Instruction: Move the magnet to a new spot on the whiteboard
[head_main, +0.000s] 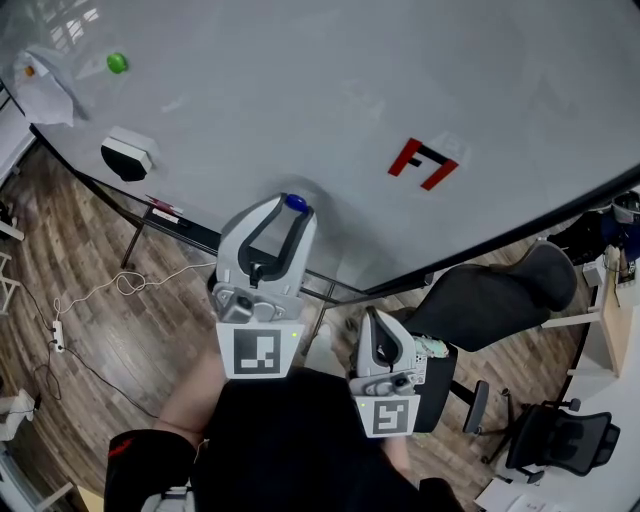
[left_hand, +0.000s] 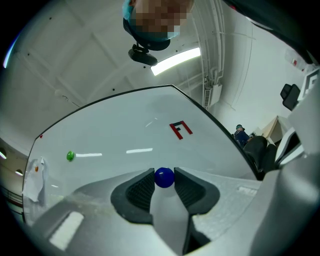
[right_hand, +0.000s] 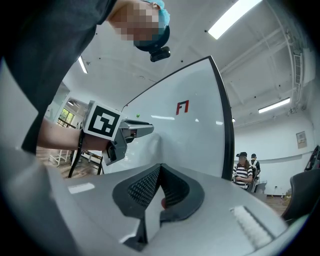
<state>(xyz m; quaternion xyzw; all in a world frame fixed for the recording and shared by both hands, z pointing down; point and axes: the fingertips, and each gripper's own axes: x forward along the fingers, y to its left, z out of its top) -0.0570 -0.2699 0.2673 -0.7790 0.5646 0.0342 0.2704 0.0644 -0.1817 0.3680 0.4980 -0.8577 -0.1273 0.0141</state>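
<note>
While at the whiteboard (left_hand: 125, 130), left tool (left_hand: 164, 172) tight on the blue magnet (left_hand: 164, 178); right tool (right_hand: 160, 167) closed.

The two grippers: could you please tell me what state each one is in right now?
Left gripper: closed on the blue magnet.
Right gripper: closed, holding nothing.
</note>
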